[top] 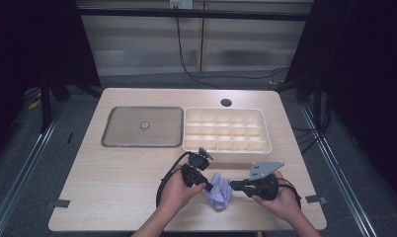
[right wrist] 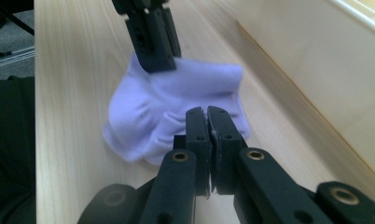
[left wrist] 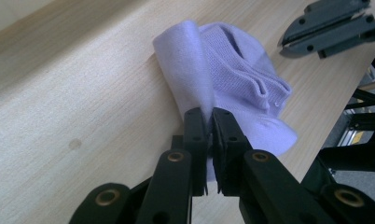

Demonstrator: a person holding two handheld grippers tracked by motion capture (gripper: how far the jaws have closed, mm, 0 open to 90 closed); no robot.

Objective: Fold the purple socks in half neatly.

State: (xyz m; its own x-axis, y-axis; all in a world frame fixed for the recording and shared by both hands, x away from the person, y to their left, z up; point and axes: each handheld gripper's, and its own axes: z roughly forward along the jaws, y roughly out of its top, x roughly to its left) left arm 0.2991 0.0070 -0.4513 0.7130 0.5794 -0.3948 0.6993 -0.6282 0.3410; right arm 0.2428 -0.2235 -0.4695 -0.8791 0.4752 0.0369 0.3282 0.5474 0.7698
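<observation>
I have a lilac sock (top: 219,191) lying bunched on the table (top: 117,173), near the front edge and a little right of the middle. My left gripper (left wrist: 209,114) has its jaws clamped on a fold of the sock's cloth: in the left gripper view the fabric rises in a tall pleat right out of the narrow slit between them (the ribbed cuff shows just behind that pleat). My left hand (top: 177,190) holds that gripper just left of the sock.

My right gripper (right wrist: 206,112) comes at the sock from the right side. Its jaws are drawn together, and in the right gripper view their tips lie against the sock's near edge; a sliver of pale cloth seems to sit in the slit, though I cannot tell for certain that they have hold of it. My right hand (top: 280,195) grips it close to the front edge, with its grey plate (top: 265,169) tilted up on top.

Behind the sock, toward the far edge, stands a cream divided tray (top: 268,129), and left of it lies a flat grey lid (top: 142,126).
</observation>
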